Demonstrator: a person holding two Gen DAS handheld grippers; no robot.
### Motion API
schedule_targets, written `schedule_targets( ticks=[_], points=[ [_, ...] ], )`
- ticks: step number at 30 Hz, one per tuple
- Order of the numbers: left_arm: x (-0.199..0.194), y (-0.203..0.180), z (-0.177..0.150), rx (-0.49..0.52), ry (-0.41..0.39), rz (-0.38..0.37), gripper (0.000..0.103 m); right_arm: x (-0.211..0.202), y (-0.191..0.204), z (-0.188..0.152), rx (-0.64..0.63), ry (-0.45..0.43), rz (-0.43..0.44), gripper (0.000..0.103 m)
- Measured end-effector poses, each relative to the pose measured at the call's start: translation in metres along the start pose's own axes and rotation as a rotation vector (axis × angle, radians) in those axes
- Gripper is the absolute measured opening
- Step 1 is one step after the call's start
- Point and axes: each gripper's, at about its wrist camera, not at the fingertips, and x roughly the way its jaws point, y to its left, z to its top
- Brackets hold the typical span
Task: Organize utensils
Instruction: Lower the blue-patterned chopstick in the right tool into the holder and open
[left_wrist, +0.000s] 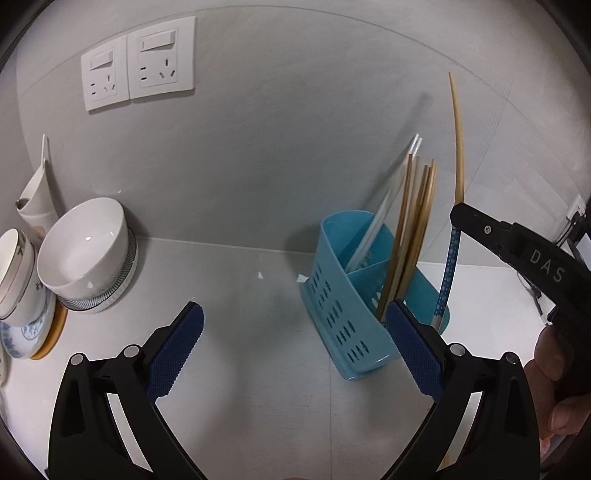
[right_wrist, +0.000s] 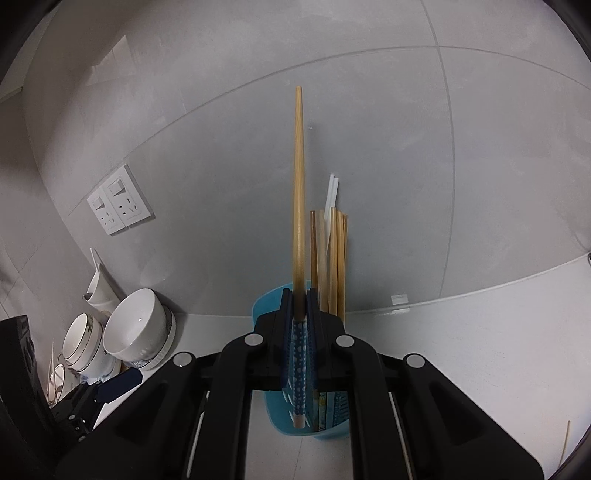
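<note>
A blue plastic utensil holder (left_wrist: 343, 295) stands on the white counter and holds several wooden chopsticks (left_wrist: 413, 229) and two white ones (left_wrist: 384, 210). My right gripper (left_wrist: 458, 218) is shut on a wooden chopstick (left_wrist: 459, 147) with a blue dotted end, held upright over the holder's right side. In the right wrist view that chopstick (right_wrist: 298, 192) stands between the shut pads of the gripper (right_wrist: 299, 306), above the holder (right_wrist: 269, 299). My left gripper (left_wrist: 295, 332) is open and empty, low over the counter left of the holder.
White bowls (left_wrist: 88, 251) and stacked cups and plates (left_wrist: 18, 280) sit at the left by the wall, also in the right wrist view (right_wrist: 136, 328). Two wall sockets (left_wrist: 140, 62) are above. A loose chopstick (right_wrist: 565, 443) lies at the right.
</note>
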Motion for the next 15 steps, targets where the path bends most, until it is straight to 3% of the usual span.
schedule_targets(
  ticks=[15],
  points=[
    [0.010, 0.011, -0.008, -0.016, 0.023, 0.008, 0.097, 0.023, 0.000, -0.019, 0.003, 0.011, -0.028, 0.007]
  ],
)
